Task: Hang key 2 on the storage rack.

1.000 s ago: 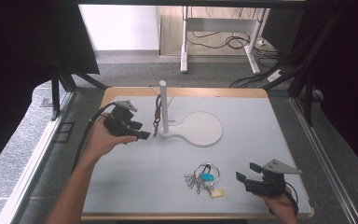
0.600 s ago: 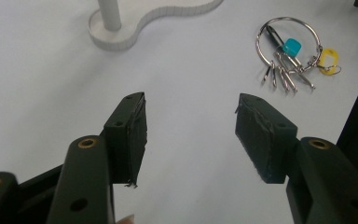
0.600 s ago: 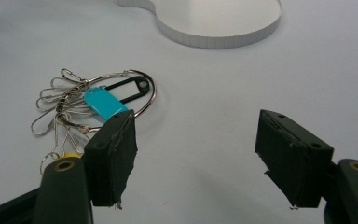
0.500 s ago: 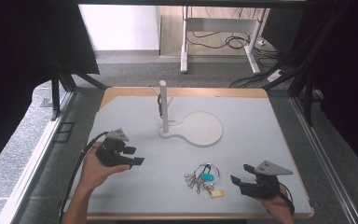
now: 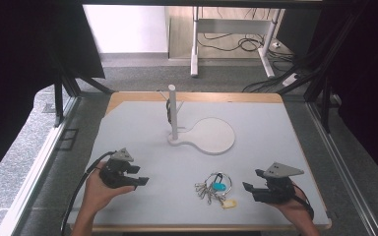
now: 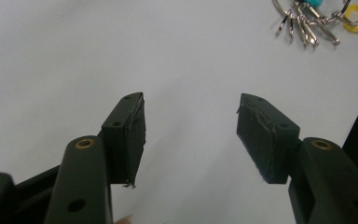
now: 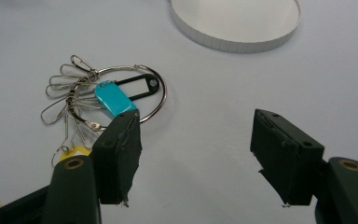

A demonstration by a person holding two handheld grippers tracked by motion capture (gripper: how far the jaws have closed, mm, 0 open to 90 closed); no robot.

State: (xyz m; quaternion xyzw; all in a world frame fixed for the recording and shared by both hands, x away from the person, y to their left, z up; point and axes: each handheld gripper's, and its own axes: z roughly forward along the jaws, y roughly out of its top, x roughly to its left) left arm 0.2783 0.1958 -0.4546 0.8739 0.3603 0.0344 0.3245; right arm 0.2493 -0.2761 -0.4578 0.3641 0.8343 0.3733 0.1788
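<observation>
The key ring (image 5: pixel 215 187) lies flat on the table (image 5: pixel 275 128) between both tools; the right tool (image 5: pixel 250 188), jaws apart and narrowing, empty, faces it to grab; the left tool (image 5: pixel 144 181) has widened, empty.

1. No words, numbers, brands or signs can be read in any view.
2. The teal tag (image 7: pixel 114 101) and the yellow tag (image 7: pixel 72 153) on the key ring (image 7: pixel 156 100) show blank faces (the yellow one is partly hidden).
3. The surface (image 5: pixel 275 137) carries no markings.
</observation>
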